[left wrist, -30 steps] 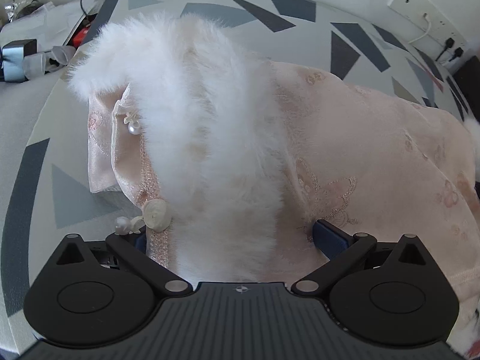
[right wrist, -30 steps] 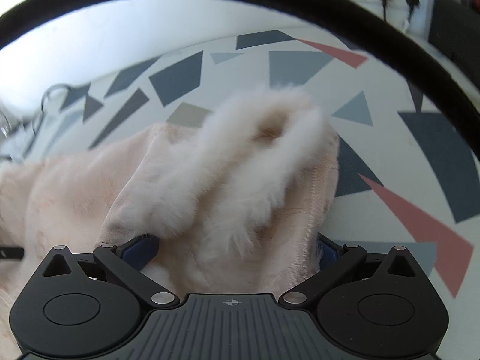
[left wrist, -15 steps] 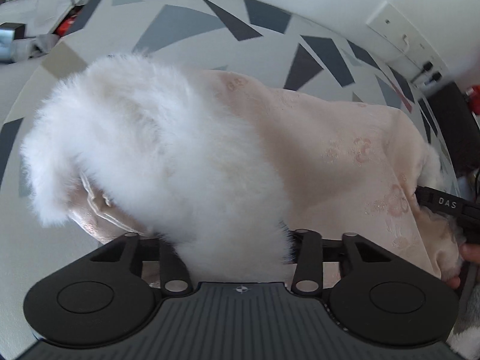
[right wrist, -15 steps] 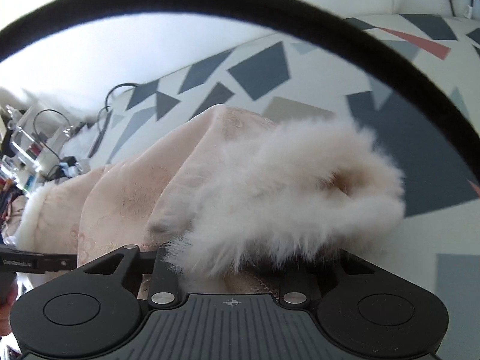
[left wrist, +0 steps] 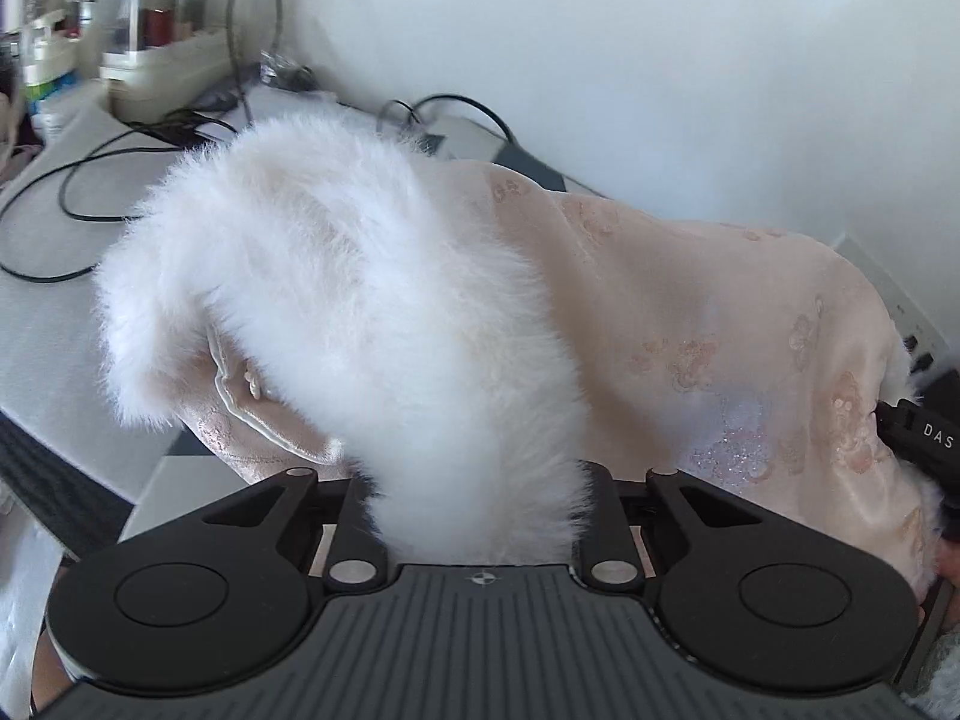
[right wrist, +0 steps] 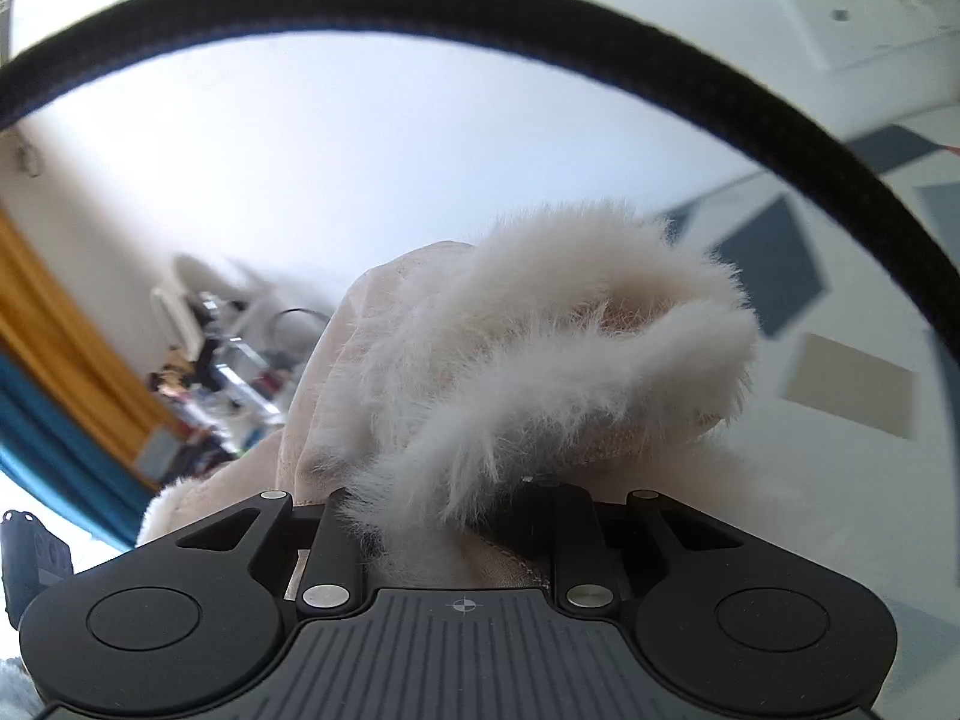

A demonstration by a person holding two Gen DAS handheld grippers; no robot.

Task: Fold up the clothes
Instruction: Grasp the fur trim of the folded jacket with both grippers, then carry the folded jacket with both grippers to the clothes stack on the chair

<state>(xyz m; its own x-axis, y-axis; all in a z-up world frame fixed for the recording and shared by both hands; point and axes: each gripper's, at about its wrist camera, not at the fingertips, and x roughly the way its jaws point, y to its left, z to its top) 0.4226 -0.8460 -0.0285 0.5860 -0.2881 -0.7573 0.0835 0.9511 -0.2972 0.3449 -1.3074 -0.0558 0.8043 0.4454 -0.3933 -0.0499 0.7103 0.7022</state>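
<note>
A pale pink embroidered garment (left wrist: 690,312) with white fur trim (left wrist: 360,276) hangs lifted off the table. In the left wrist view my left gripper (left wrist: 480,480) has its jaws closing on the fur trim, which fills the gap and hides the fingertips. At the right edge, the other gripper's black finger (left wrist: 918,438) holds the far end of the cloth. In the right wrist view my right gripper (right wrist: 456,498) has its jaws closing on a fur-edged fold (right wrist: 540,360) of the same garment. The garment sags between the two grips.
Black cables (left wrist: 120,180) and boxes (left wrist: 138,60) lie on the grey desk at the left. The patterned table cover (right wrist: 774,264) shows at the right, a thick black cable (right wrist: 420,6) arcs across the right wrist view, and orange and blue curtains (right wrist: 54,372) hang at the left.
Both grippers closed from wide open onto the fur-trimmed garment and lifted it off the patterned table. Both views tilted up toward the wall and the desk.
</note>
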